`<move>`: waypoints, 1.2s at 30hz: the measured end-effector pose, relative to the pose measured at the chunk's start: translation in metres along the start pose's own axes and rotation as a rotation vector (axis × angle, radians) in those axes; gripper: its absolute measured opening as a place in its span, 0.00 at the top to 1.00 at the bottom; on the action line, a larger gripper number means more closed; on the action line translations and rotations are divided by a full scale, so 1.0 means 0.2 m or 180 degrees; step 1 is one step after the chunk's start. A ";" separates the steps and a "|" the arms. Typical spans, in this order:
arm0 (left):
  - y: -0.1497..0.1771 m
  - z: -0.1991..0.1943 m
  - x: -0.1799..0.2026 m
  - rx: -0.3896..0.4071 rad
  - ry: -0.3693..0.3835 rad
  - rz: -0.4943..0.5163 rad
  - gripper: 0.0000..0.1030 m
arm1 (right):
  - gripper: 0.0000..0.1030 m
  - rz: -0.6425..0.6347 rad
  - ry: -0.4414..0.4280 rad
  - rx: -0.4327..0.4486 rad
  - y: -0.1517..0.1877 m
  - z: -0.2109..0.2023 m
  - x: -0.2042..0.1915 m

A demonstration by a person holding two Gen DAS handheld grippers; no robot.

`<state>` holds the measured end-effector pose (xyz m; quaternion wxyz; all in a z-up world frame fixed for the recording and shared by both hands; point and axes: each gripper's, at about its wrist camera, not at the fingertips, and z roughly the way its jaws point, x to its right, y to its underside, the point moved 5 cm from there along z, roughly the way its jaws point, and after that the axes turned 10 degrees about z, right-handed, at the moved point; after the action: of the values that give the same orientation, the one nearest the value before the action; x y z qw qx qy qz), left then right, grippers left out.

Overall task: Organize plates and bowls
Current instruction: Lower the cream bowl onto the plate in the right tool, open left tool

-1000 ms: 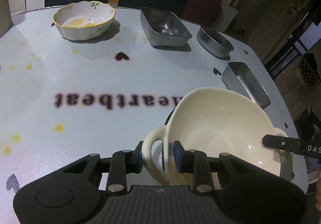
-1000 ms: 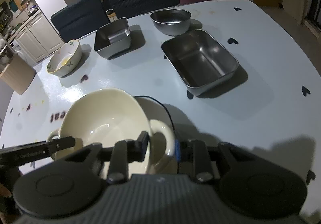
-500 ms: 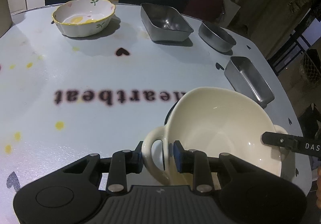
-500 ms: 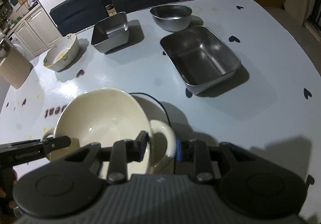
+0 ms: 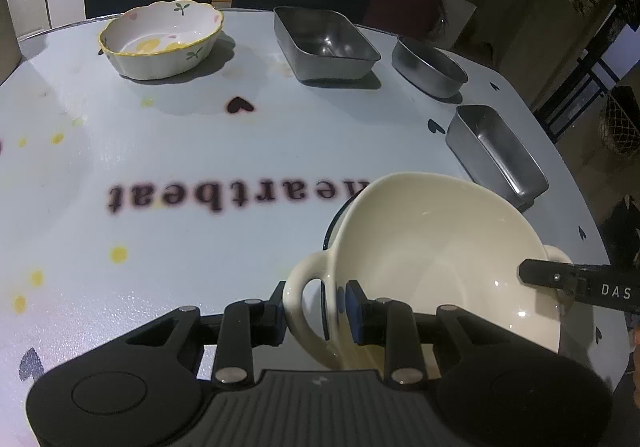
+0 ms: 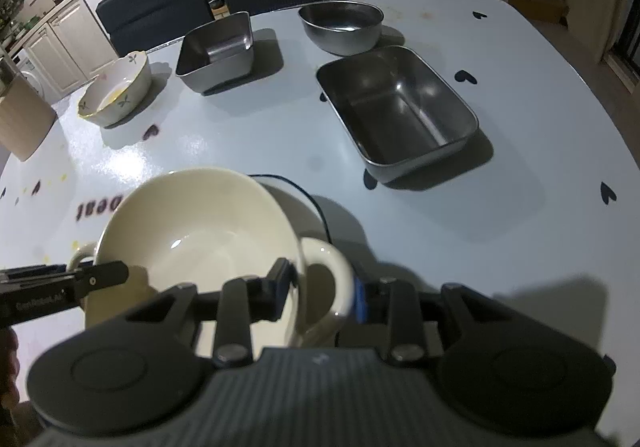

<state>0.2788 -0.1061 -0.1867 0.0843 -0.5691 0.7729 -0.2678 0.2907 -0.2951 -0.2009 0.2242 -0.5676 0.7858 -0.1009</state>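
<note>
A cream two-handled bowl [image 5: 440,255] [image 6: 200,231] sits tilted over a dark-rimmed white dish [image 5: 334,223] [image 6: 296,187] near the table's front edge. My left gripper [image 5: 316,311] is shut on the bowl's left handle, which is pinched between its pads. My right gripper [image 6: 320,291] straddles the opposite handle. Its jaws are opening, the handle is still between them, and the pads look just off it. Each gripper's finger shows in the other's view at the bowl's far side.
A floral bowl with a yellow rim [image 5: 160,39] [image 6: 116,91] stands at the back. Two rectangular steel pans [image 6: 218,51] [image 6: 396,107] and a round steel bowl [image 6: 340,25] sit on the table's right half. Chairs line the far edge, and a cardboard box [image 6: 20,119] stands at the left.
The right gripper's jaws have spread slightly around the handle. The left gripper's hold is unchanged, and the bowl stays where it was.
</note>
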 end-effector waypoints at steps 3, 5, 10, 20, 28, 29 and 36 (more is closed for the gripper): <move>0.00 0.00 0.00 -0.0002 0.0003 0.0009 0.71 | 0.64 -0.0008 0.0007 -0.0002 0.00 0.00 0.00; 0.00 0.00 0.00 -0.0007 0.0019 0.0031 0.72 | 0.64 -0.0006 0.0018 -0.0006 0.00 0.00 0.00; 0.00 -0.01 0.03 -0.0021 0.0034 0.0116 0.74 | 0.59 -0.0056 0.0182 -0.0066 0.00 0.03 0.00; 0.01 -0.01 0.03 -0.0028 0.0042 0.0112 0.74 | 0.60 -0.0069 0.0191 -0.0066 0.01 0.03 0.00; 0.00 -0.01 0.03 -0.0036 0.0042 0.0124 0.74 | 0.59 -0.0067 0.0170 -0.0077 0.01 0.03 0.01; 0.00 -0.01 0.04 -0.0038 0.0044 0.0126 0.74 | 0.59 -0.0071 0.0167 -0.0079 0.01 0.03 0.01; 0.00 -0.04 0.06 -0.0031 -0.0040 0.0276 0.66 | 0.55 -0.0045 0.0188 -0.0078 0.01 0.04 0.01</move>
<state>0.2714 -0.1152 -0.1787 0.0979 -0.5371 0.7976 -0.2566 0.2915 -0.2960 -0.2090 0.1932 -0.5726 0.7892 -0.1096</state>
